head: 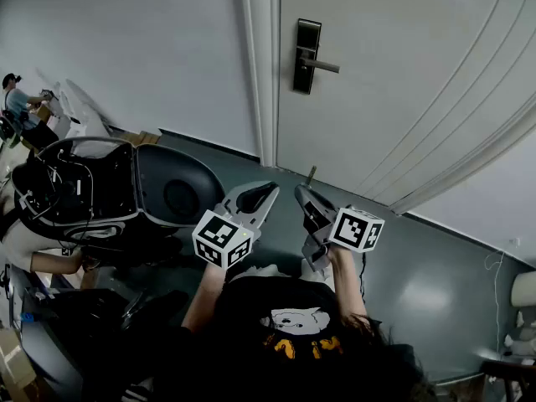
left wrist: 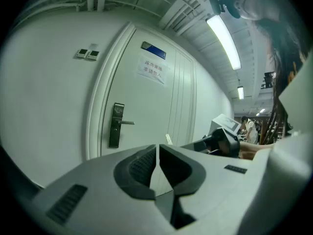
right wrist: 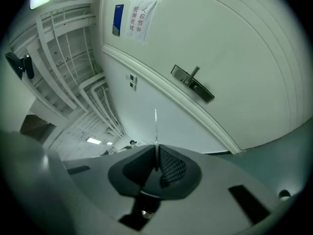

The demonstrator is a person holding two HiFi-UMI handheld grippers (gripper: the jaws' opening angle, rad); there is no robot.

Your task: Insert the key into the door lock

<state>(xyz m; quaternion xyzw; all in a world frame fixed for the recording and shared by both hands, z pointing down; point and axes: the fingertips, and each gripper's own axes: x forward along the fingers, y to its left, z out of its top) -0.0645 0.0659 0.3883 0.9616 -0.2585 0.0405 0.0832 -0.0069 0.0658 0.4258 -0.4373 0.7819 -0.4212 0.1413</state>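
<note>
Key (right wrist: 155, 126) pinched in the right tongs (right wrist: 156, 153), seen edge-on as a thin sliver, teeth too fine to read, blade pointing forward, well short of the door lock (head: 306, 55), left tongs (left wrist: 158, 151) clenched on nothing alongside.

dim, greenish | ceiling tube light (left wrist: 223, 40) glare | fisheye-warped edges

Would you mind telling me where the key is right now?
The key is clamped in the right gripper, its blade sticking out past the jaws. In the head view it sits right of centre, below the door lock and not yet in it.
</note>
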